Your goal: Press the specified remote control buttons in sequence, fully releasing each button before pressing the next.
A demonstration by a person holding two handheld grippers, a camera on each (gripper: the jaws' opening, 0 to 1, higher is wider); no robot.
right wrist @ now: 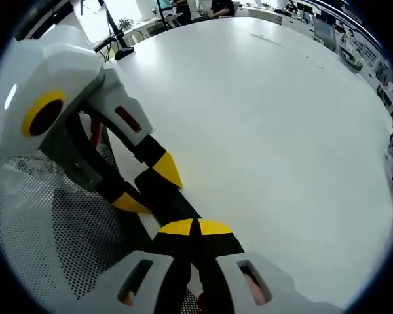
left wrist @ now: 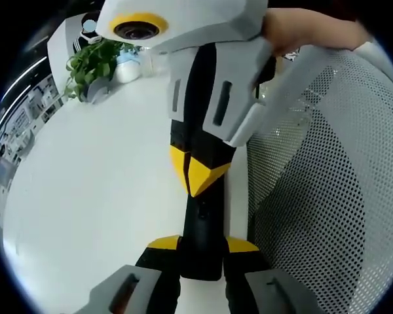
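Left gripper view: left gripper (left wrist: pixel 202 258) clamped on one slim black remote control (left wrist: pixel 202 229); right gripper's (left wrist: pixel 198 175) yellow tips together on it; one potted green plant (left wrist: pixel 92 62); white mesh chair (left wrist: pixel 327 196).
Right gripper view: jaws together on remote; left gripper flanks it; white table (right wrist: pixel 268 124).

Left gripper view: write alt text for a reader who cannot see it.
The left gripper holds a black remote between its jaws over a white table, while the right gripper points its yellow tips down onto the remote. A mesh chair back stands alongside; a potted plant sits beyond.
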